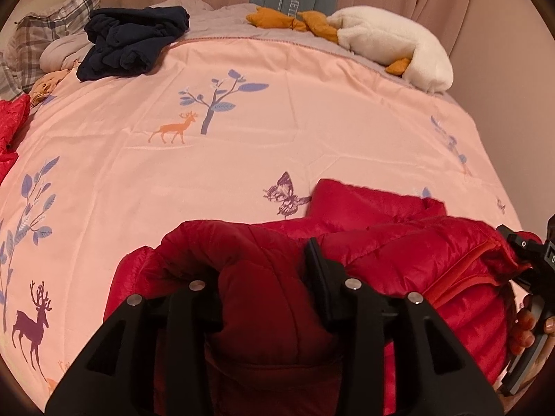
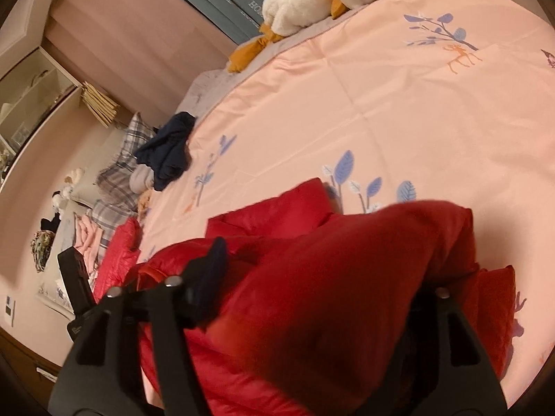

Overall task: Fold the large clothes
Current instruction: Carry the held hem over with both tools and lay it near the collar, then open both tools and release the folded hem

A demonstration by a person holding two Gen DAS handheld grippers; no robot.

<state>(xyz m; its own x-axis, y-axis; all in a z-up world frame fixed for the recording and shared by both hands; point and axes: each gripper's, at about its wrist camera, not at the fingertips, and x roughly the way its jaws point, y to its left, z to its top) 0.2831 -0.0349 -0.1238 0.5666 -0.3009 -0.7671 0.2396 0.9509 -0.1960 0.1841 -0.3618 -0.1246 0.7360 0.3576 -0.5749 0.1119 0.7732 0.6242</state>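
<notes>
A red quilted puffer jacket (image 1: 399, 253) lies bunched at the near edge of the pink printed bedspread (image 1: 260, 138). My left gripper (image 1: 263, 263) is shut on a thick fold of the jacket; red fabric bulges between its black fingers (image 1: 319, 267) and hides the left one. In the right wrist view my right gripper (image 2: 322, 260) grips another bulky fold of the jacket (image 2: 329, 294), which drapes over and hides its right finger; the left finger (image 2: 211, 260) shows. The right gripper also shows at the right edge of the left wrist view (image 1: 527, 260).
A dark navy garment (image 1: 131, 43) lies crumpled at the far left of the bed. A white plush goose with orange feet (image 1: 388, 41) lies at the far right. Plaid pillows (image 1: 41, 41), another red garment (image 1: 10, 131) at the left edge, curtains behind.
</notes>
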